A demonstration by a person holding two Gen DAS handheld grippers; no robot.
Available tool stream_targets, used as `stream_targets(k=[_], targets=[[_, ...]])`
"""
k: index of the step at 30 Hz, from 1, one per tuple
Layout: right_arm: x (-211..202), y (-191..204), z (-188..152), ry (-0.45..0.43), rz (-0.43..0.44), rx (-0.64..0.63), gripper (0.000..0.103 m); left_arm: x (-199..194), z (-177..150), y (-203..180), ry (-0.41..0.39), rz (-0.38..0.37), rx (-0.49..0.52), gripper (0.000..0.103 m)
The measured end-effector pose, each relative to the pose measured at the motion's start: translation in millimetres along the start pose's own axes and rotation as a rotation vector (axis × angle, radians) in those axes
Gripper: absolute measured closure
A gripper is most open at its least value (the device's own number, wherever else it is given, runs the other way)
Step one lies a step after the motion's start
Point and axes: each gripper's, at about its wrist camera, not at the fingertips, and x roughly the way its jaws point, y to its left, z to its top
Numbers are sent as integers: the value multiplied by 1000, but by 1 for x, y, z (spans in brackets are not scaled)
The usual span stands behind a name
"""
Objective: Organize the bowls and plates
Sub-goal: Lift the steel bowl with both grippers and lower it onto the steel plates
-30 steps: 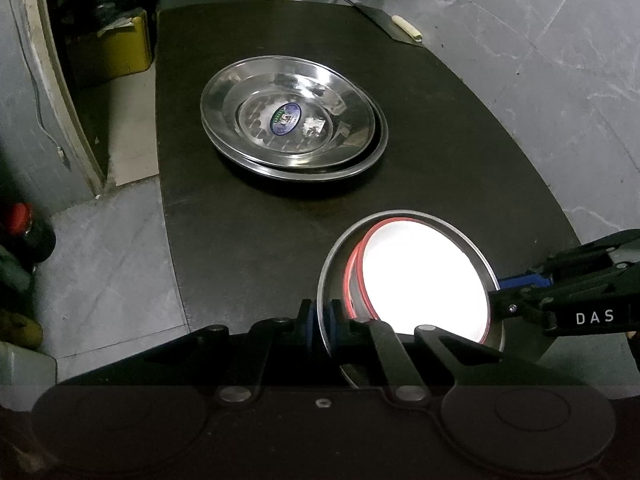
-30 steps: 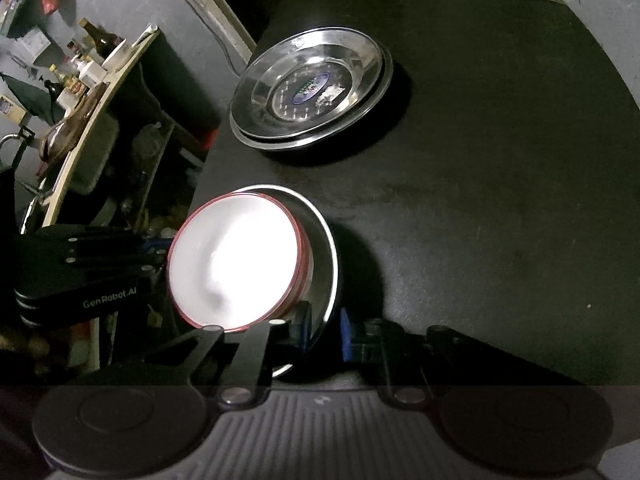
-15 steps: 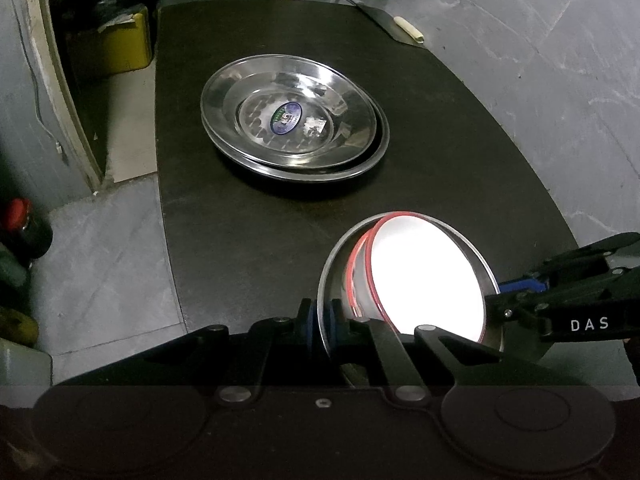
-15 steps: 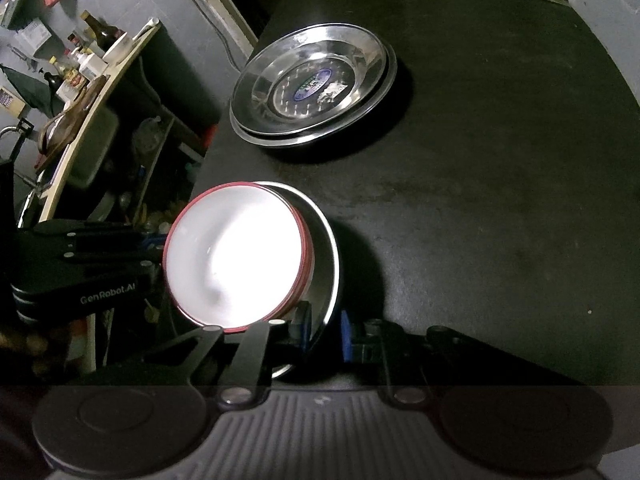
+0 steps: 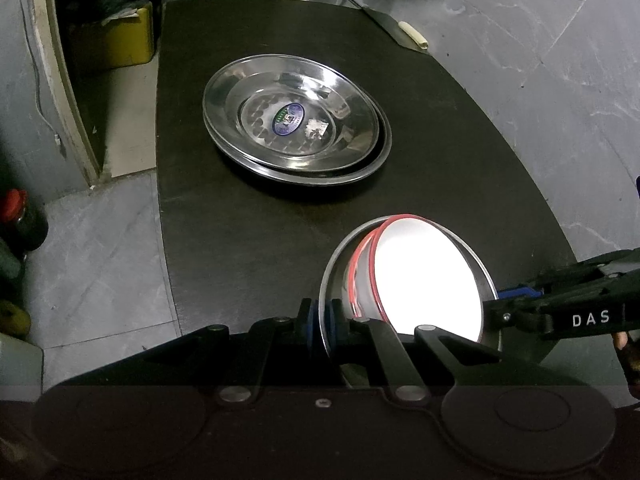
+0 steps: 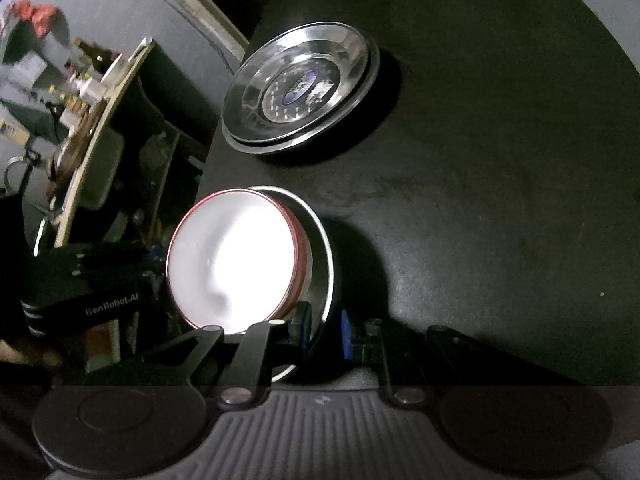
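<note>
Fingers (image 5: 334, 316) of both grippers pinch opposite rims of a steel bowl (image 5: 332, 272) nesting a white bowl (image 5: 428, 280). Thin, slick, rigid metal; rim grips suit, though the inner bowl may slide.

White bowl (image 5: 428, 276) interior blown out by glare, steel bowl (image 5: 404, 280) lower rim hidden behind gripper body, shelf clutter (image 6: 76, 92) at upper left blurred, plate sticker (image 5: 289, 119) text unreadable

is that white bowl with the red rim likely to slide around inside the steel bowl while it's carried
Probably: the red-rimmed white bowl sits loose and off-centre in the tilted round steel bowl, whose polished wall looks slippery. Both tongs, left and right, pinch only the steel rim, so nothing holds the white one.
</note>
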Motion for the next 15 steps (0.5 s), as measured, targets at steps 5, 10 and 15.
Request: stream_targets(k=[5, 10, 15], targets=[[0, -5, 3, 5, 11, 47, 86, 6, 15, 9, 49, -33, -109, 98], [-4, -14, 9, -6, 20, 98, 86, 12, 26, 9, 64, -60, -146, 98], [-16, -23, 20, -44, 20, 126, 86, 15, 43, 5, 47, -90, -159, 98]])
